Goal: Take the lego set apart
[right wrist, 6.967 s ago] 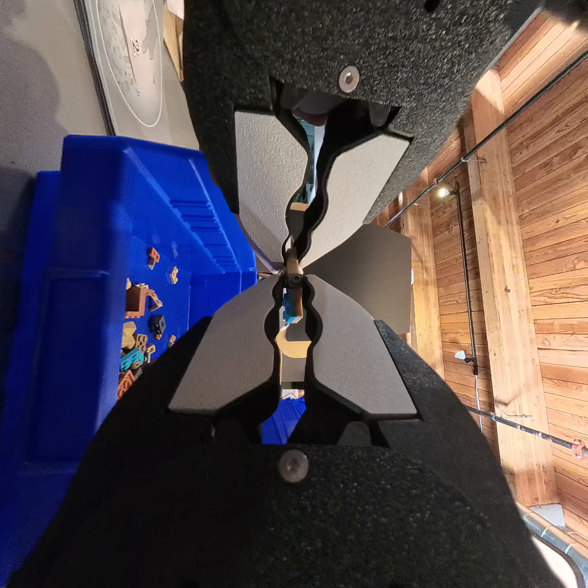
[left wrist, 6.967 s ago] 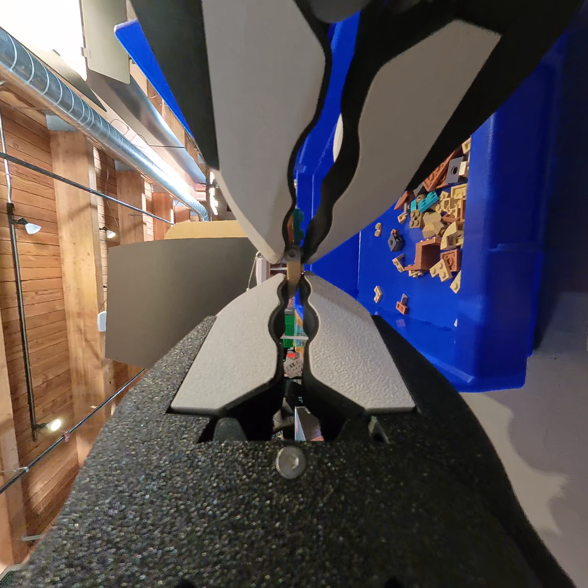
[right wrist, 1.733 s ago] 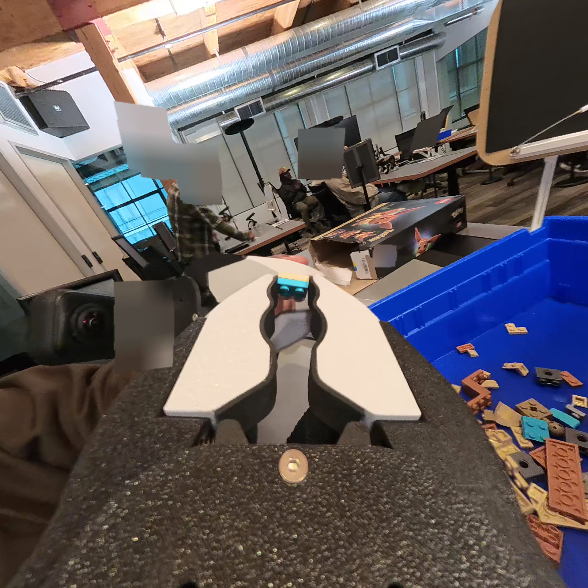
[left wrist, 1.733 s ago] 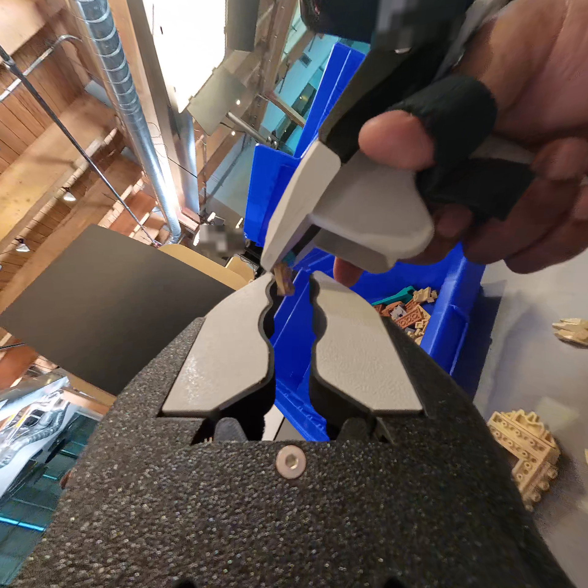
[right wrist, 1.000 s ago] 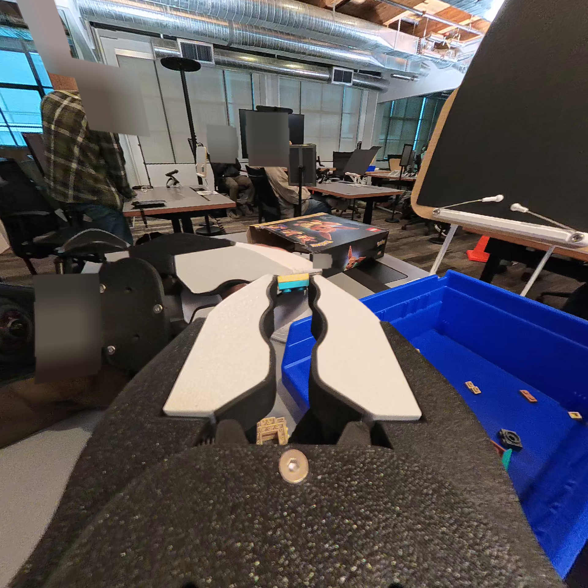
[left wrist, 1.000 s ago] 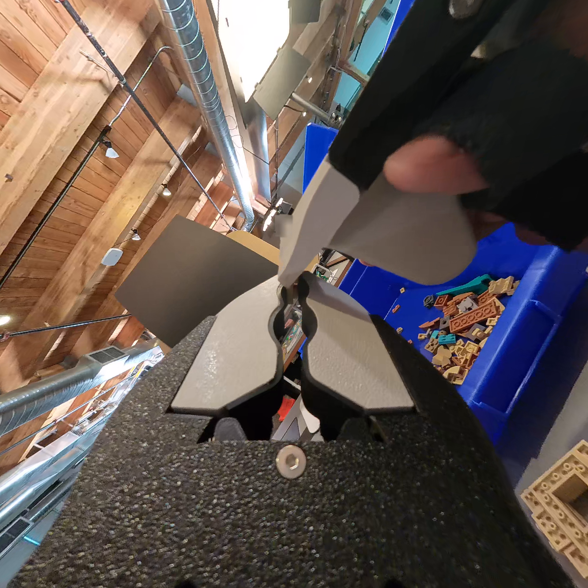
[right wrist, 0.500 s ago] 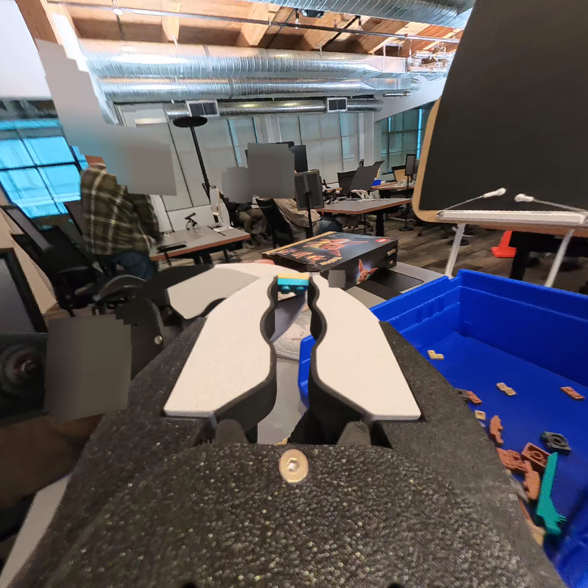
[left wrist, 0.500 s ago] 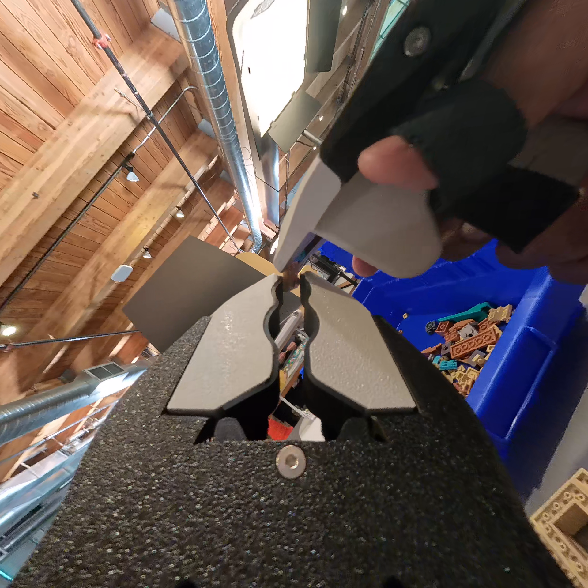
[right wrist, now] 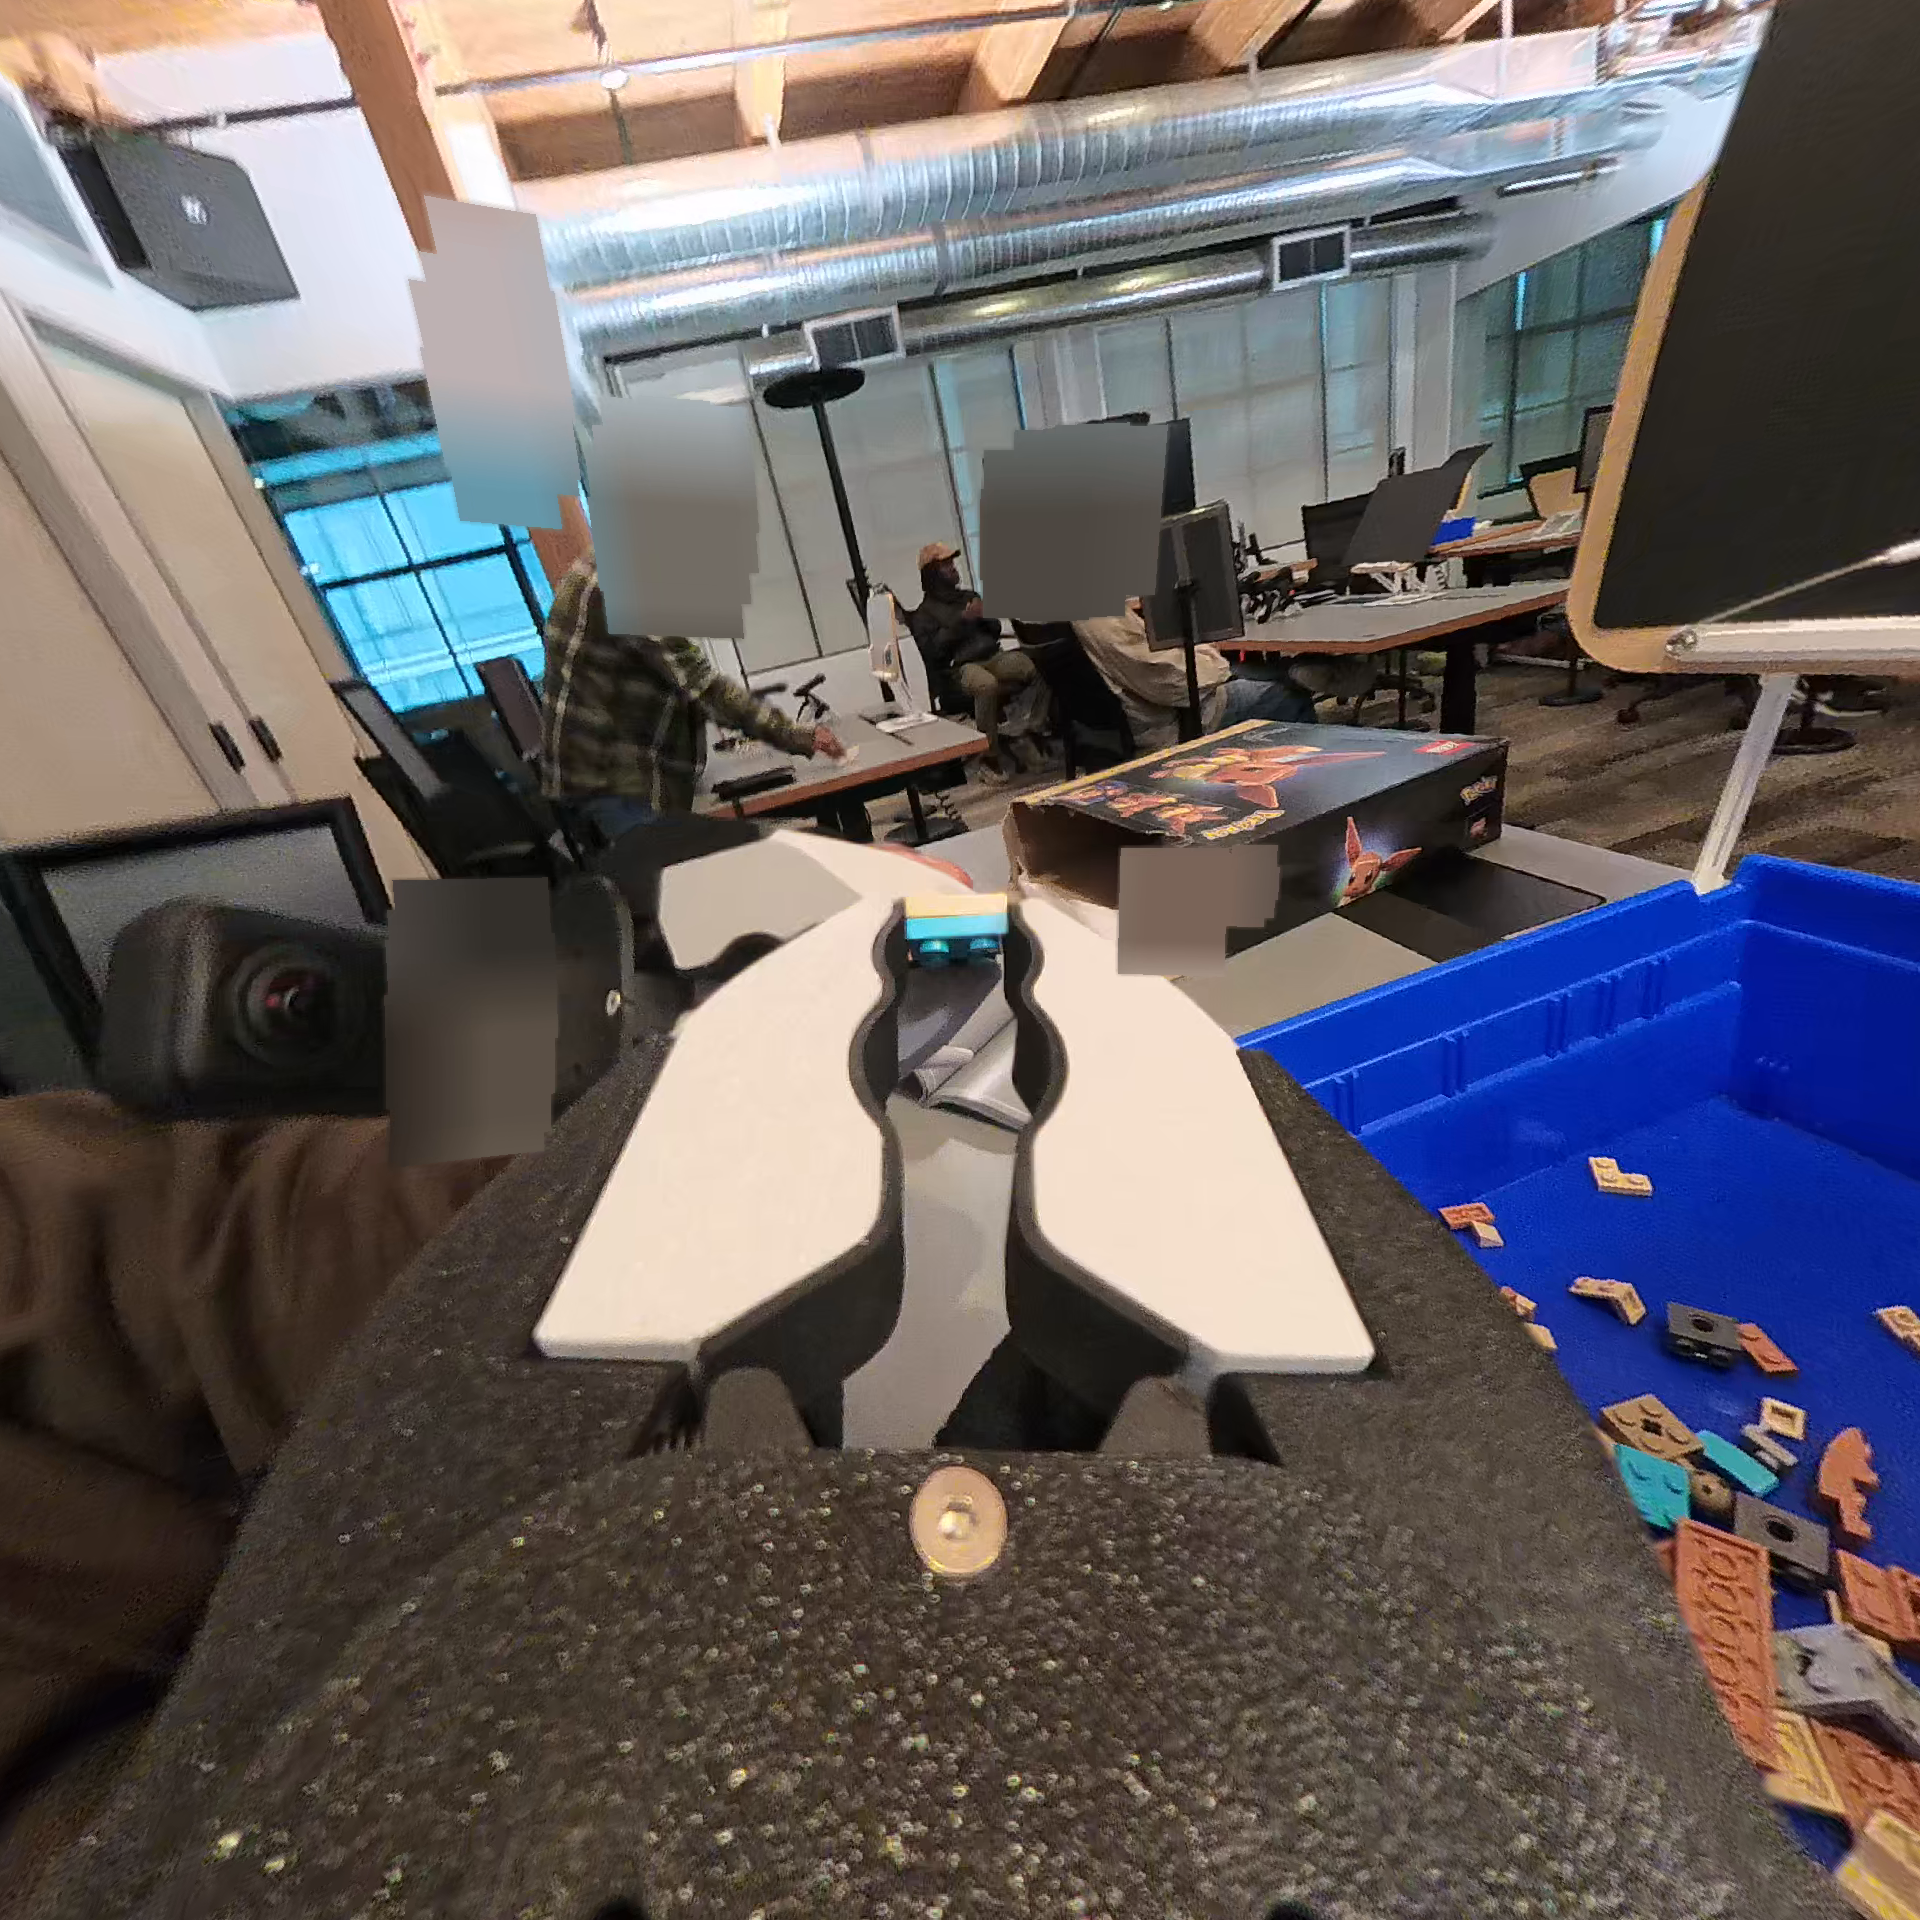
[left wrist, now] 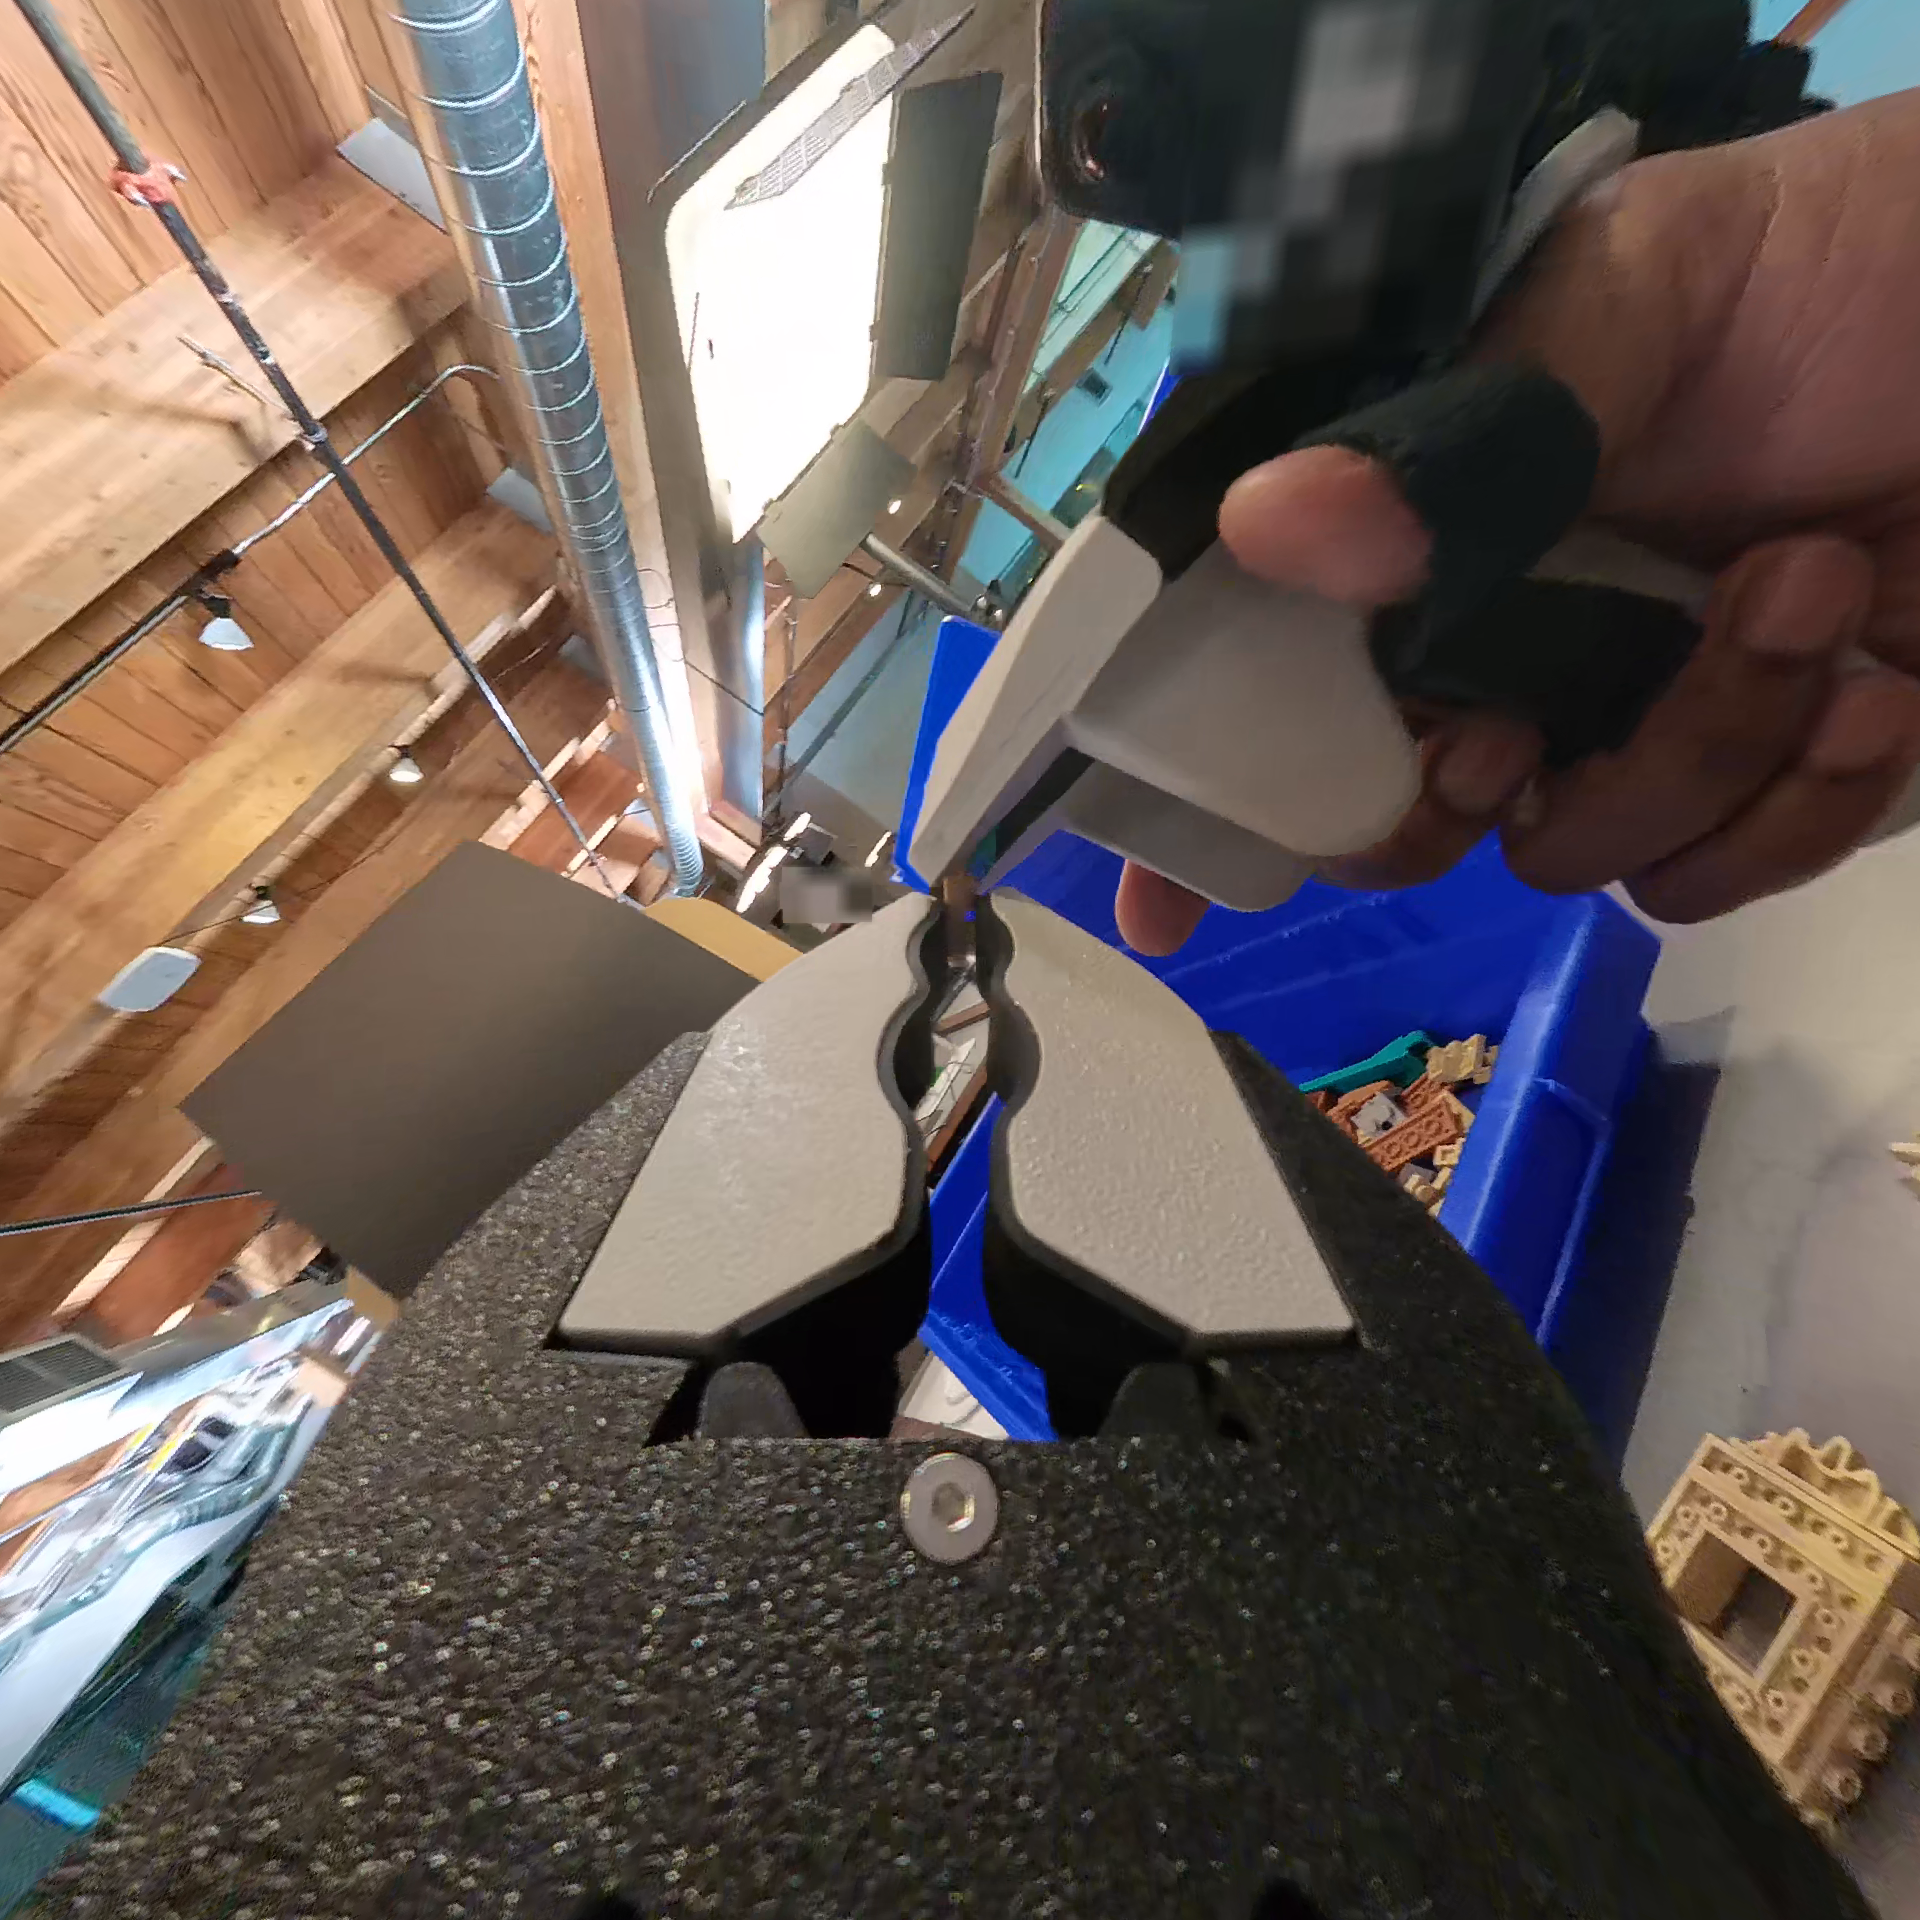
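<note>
In the left wrist view my left gripper [left wrist: 961, 916] is nearly closed, its tips pinching a small tan piece [left wrist: 957, 891]. That piece sits on the end of a teal brick held by my right gripper [left wrist: 951, 868], which a gloved hand [left wrist: 1714, 416] brings in from the upper right. In the right wrist view my right gripper [right wrist: 954, 920] is shut on the teal brick [right wrist: 954, 940], with the tan plate [right wrist: 954, 906] on its far side. The left gripper's pale fingers [right wrist: 748, 883] lie just behind it. Both grippers meet tip to tip in the air above the table.
A blue bin [left wrist: 1455, 997] with several loose brown, tan and teal pieces [right wrist: 1714, 1455] stands to the right. A tan brick structure [left wrist: 1787, 1600] sits on the grey table. A printed cardboard box [right wrist: 1299, 800] lies beyond. People sit at desks behind. My left and right fingertips are right by each other.
Half a second ago my left jaws were apart beside the right gripper's tips; now they have closed on the tan piece. The right gripper has kept the teal brick throughout.
</note>
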Demonstrator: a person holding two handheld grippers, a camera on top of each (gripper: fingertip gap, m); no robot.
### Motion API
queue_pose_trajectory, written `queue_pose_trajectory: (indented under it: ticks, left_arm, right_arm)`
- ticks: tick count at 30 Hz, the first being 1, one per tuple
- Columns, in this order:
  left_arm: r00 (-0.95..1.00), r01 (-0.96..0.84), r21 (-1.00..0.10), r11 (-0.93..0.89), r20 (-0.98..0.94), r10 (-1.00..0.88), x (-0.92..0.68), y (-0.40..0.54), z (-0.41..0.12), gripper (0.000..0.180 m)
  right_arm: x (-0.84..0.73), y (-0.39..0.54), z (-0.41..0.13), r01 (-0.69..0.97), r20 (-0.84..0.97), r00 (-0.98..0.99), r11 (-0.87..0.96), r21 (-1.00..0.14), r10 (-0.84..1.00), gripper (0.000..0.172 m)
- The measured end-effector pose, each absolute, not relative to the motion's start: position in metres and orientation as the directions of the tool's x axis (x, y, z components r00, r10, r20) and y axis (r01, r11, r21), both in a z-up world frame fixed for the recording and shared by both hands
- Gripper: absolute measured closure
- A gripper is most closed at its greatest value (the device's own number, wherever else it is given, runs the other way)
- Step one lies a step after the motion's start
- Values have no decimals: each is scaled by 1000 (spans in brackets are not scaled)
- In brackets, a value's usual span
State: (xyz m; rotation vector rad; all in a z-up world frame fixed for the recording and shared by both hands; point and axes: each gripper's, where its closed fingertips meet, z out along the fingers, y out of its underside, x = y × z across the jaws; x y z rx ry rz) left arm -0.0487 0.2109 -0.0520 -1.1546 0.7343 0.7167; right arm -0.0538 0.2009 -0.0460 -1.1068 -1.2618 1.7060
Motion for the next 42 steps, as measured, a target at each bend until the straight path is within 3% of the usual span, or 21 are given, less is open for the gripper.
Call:
queue_pose_trajectory:
  ticks: [14, 20, 22, 23, 25, 30, 34, 42]
  left_arm:
    - [567, -739, -591, 323, -805, -176, -29, 198, -60, 176]
    - [602, -687, -663, 297, -748, -279, -28, 201, -69, 175]
    - [635, -659, -691, 298, -723, -273, -32, 202, -67, 176]
    - [649, -655, -695, 296, -718, -250, -35, 203, -64, 176]
    - [635, -701, -657, 277, -752, -178, -43, 204, -60, 176]
    - [488, -855, -473, 213, -872, 24, -51, 209, -58, 176]
    - [345, -931, -320, 176, -929, 136, -48, 209, -57, 176]
    - [196, -974, -163, 157, -955, 222, -44, 206, -57, 176]
  right_arm:
    - [-32, 189, -62, 90, 59, -445, 110, -990, 894, 155]
    - [-32, 194, -71, 96, 154, -437, 216, -972, 886, 156]
    - [-35, 202, -73, 84, 176, -383, 224, -971, 907, 172]
    - [-37, 207, -73, 77, 182, -350, 222, -972, 919, 172]
    - [-37, 207, -72, 70, 137, -365, 174, -982, 921, 170]
    - [-39, 205, -67, 64, 48, -372, 77, -995, 927, 146]
    - [-40, 198, -63, 59, 0, -392, 25, -998, 920, 144]
    - [-45, 202, -62, 55, -40, -359, -21, -998, 932, 146]
